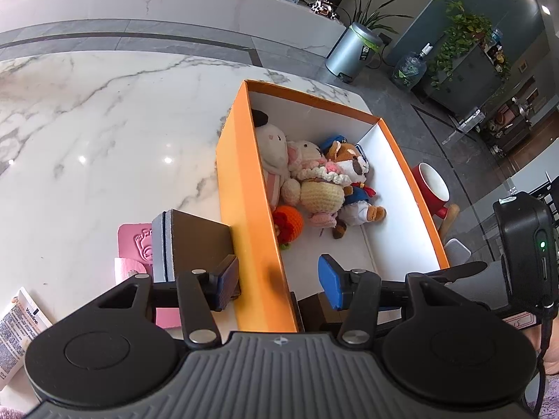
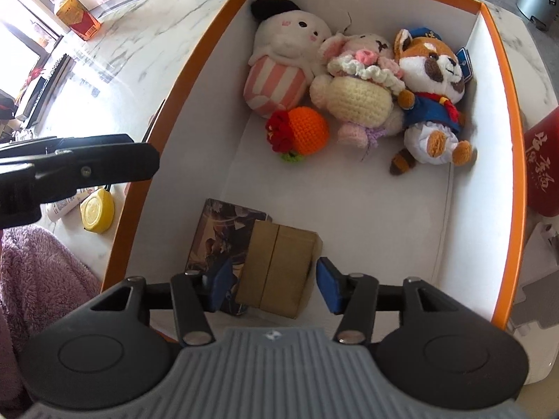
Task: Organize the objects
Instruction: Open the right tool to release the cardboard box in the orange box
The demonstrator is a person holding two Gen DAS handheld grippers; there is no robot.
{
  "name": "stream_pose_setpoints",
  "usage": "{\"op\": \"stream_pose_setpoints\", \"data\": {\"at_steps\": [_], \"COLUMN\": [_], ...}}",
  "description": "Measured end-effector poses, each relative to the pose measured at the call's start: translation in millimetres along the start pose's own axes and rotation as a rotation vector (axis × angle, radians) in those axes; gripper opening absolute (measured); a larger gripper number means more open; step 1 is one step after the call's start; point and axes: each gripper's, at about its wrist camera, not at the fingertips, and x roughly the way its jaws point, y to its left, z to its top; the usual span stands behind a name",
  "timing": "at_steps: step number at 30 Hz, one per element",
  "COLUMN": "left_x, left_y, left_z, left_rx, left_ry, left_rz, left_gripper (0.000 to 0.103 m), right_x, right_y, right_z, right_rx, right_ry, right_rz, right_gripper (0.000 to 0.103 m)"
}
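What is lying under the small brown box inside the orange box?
The brown box leans on a picture-printed box, whose right part it covers. What lies beneath both is hidden.

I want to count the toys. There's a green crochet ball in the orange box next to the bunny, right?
Almost. The crochet ball is orange, not green; only a small bit under it is green. The right wrist view shows it inside the orange box, beside the crochet bunny.

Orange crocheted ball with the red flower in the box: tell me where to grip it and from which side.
Grip the orange crocheted ball across its round orange body, coming down from above. Its near and right sides face bare white box floor, leaving room for the fingers; the red flower sits on its left and the striped white plush crowds it behind.
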Motion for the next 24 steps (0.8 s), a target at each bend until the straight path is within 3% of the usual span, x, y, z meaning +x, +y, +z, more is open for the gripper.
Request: {"op": "stream_pose_setpoints", "data": {"at_steps": [5, 12, 18, 24], "left_x": [-4, -5, -5, -4], "left_y": [7, 9, 10, 17], "left_z": [2, 7, 9, 10], "left_rx": [-0.023, -0.025, -0.037, -0.064], "left_ry": [-0.018, -0.019, -0.019, -0.017], "left_rz": [0.014, 0.016, 0.027, 0.042], "left_gripper": [0.057, 0.053, 0.051, 0.05], "right_x": [1, -13, -5, 6], "right_y": [-1, 26, 49, 60], "right_z": [2, 22, 23, 26], "right_rx": [-0.072, -0.495, -0.938, -1.173], "right_ry": [-0.021, -0.115, -0.094, -0.059], "right_rz": [-0.023, -0.075, -0.031, 0.009], "right_gripper": [0.05, 0.05, 0.05, 0.05]}}
